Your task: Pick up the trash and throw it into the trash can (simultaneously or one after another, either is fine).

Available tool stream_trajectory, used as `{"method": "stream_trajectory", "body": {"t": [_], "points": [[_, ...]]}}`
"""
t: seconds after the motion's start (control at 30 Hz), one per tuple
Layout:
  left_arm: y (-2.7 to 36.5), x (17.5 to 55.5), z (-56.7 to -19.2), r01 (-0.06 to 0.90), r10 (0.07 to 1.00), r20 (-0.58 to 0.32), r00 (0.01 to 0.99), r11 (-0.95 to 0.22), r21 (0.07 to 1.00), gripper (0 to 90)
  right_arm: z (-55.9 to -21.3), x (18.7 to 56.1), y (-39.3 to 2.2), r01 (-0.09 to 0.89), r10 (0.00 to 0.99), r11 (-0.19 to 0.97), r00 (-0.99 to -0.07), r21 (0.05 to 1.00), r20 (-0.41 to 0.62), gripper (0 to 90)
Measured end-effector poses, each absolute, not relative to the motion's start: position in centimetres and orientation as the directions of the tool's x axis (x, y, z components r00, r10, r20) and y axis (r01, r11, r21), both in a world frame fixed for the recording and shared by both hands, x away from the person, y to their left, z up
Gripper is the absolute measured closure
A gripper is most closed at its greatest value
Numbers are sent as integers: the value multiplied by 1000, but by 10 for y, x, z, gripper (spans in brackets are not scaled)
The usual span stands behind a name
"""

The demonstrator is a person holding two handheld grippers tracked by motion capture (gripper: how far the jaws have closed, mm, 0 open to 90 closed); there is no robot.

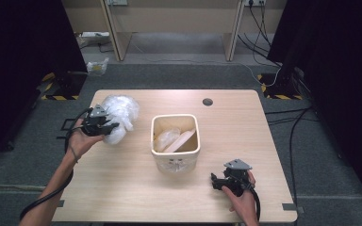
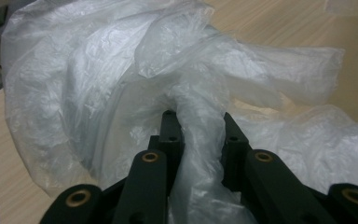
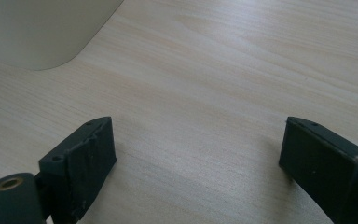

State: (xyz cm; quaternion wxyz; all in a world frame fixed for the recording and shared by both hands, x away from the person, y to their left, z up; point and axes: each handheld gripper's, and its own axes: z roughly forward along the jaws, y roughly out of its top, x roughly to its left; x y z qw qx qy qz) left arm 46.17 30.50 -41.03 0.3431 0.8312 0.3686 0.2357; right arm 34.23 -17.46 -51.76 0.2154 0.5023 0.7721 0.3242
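A crumpled clear plastic bag [image 1: 120,114] hangs at the left of the wooden table [image 1: 122,188], lifted a little off it. My left gripper [image 1: 109,126] is shut on a bunched fold of the plastic bag [image 2: 98,79]; in the left gripper view the twisted plastic fills the gap at my left gripper [image 2: 199,125]. A cream square bin [image 1: 175,142] stands mid-table with clear plastic and a tan flat piece inside. My right gripper [image 1: 215,181] rests near the front right, jaws wide apart; in its own view the right gripper [image 3: 196,154] has bare wood between the jaws.
The bin's curved corner [image 3: 37,32] lies ahead and left of the right gripper. A round cable hole [image 1: 207,101] sits near the table's far edge. Cables trail off both grippers over the near edge. Desks and black stands are beyond the table.
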Motion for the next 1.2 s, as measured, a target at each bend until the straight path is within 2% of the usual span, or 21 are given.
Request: {"method": "stream_trajectory", "body": {"t": [0.23, 0.37, 0.73, 1.2], "points": [[297, 446, -390, 399, 736, 156, 659, -518, 757, 757, -518, 342, -175, 635, 915, 287, -404, 717, -8, 106], [290, 435, -376, 370, 691, 77, 719, -474, 799, 757, -518, 342, -175, 636, 915, 286, -403, 717, -8, 106], [262, 415, -351, 279, 625, 135, 769, -517, 809, 757, -518, 342, -175, 635, 915, 287, -404, 717, -9, 106], [219, 402, -338, 195, 515, 176, 839, -587, 786, 754, -518, 342, -175, 633, 914, 287, -405, 719, -8, 106]]}}
